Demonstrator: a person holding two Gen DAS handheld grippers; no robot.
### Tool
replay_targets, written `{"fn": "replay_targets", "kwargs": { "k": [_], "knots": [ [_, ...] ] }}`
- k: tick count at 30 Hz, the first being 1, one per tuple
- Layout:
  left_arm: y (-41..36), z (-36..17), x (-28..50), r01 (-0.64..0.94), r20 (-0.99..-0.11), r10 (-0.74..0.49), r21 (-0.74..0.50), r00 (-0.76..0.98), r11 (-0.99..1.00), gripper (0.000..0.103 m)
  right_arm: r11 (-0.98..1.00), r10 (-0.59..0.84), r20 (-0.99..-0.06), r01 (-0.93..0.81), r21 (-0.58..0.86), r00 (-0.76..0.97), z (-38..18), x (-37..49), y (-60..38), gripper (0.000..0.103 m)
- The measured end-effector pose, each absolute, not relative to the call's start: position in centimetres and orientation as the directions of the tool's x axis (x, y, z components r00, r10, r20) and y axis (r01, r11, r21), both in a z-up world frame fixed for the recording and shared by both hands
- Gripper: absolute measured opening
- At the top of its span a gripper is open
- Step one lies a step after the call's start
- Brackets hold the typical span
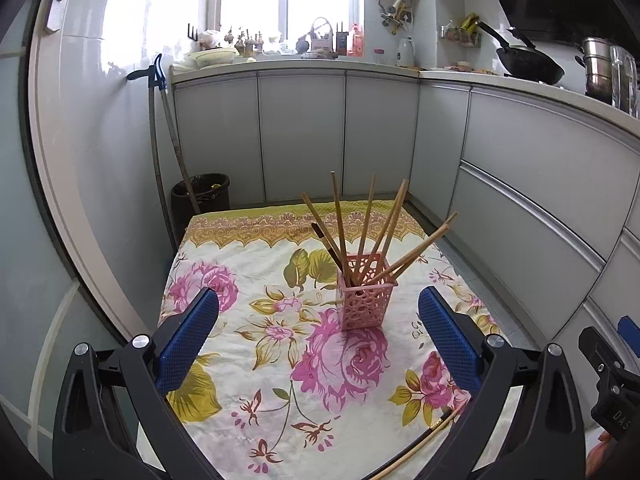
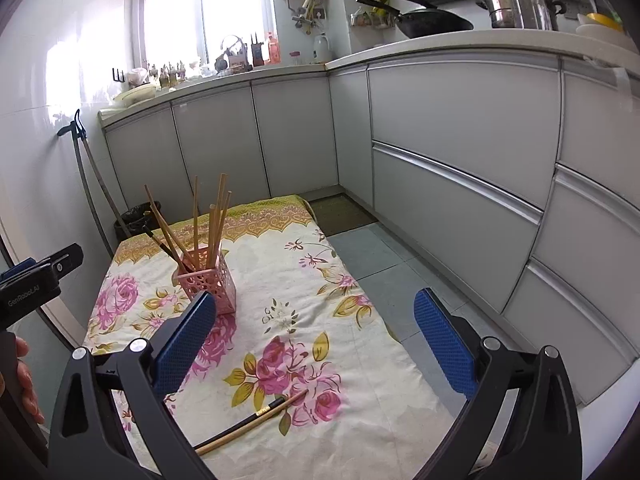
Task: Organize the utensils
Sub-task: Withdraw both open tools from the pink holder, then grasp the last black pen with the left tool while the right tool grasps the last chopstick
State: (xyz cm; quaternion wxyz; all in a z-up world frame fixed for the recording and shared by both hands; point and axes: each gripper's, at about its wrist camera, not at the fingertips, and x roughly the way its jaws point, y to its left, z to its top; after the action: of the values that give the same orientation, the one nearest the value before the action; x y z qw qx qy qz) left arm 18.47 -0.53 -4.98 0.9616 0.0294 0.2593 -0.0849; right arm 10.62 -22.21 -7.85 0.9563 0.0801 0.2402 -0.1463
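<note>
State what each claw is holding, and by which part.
Nothing: the left claw and right claw are both open and empty.

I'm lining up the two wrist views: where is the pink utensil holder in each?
Left wrist: pink utensil holder stands just right of centre, between the open gripper's fingers.
Right wrist: the holder is left of centre, partly behind the left finger.
Shared landmark: the black trash bin at the cloth's far-left corner.
</note>
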Motion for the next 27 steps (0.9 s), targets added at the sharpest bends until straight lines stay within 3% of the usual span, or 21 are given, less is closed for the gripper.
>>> {"fn": "replay_targets", "kwargs": {
  "k": [3, 8, 12, 18, 24, 27],
  "knots": [
    [-2.5, -5.9, 18.4, 0.242, -0.536, -0.164, 0.078, 0.828, 0.967, 0.096, 0.943, -0.263, -0.492, 0.328, 0.05, 0.83, -8.1, 9.6, -21.7, 0.096],
    [-5.7, -8.3, 19.1, 0.414, -0.658, -0.218, 0.157, 0.721, 0.896, 0.096, 0.938, -0.214, -0.589, 0.333, 0.1, 0.779, -9.5, 8.5, -22.9, 0.096],
    [-8.2, -11.2, 20.4, 0.557, -0.782, -0.254, 0.14, 0.569, 0.819, 0.096, 0.91, -0.161, -0.674, 0.373, 0.182, 0.721, -11.4, 7.5, -25.1, 0.096],
    [-12.3, -16.0, 21.4, 0.709, -0.908, -0.193, 0.143, 0.371, 0.69, 0.095, 0.886, -0.12, -0.754, 0.413, 0.213, 0.645, -14.3, 6.6, -26.5, 0.096],
    [-14.9, -19.9, 22.9, 0.764, -0.969, -0.127, 0.084, 0.212, 0.64, 0.063, 0.877, -0.09, -0.771, 0.417, 0.238, 0.63, -15.0, 6.7, -27.3, 0.096],
    [-15.3, -21.3, 23.9, 0.758, -0.984, -0.091, 0.058, 0.153, 0.649, 0.059, 0.873, -0.078, -0.78, 0.42, 0.247, 0.621, -15.3, 6.9, -27.7, 0.096]
  ]
}}
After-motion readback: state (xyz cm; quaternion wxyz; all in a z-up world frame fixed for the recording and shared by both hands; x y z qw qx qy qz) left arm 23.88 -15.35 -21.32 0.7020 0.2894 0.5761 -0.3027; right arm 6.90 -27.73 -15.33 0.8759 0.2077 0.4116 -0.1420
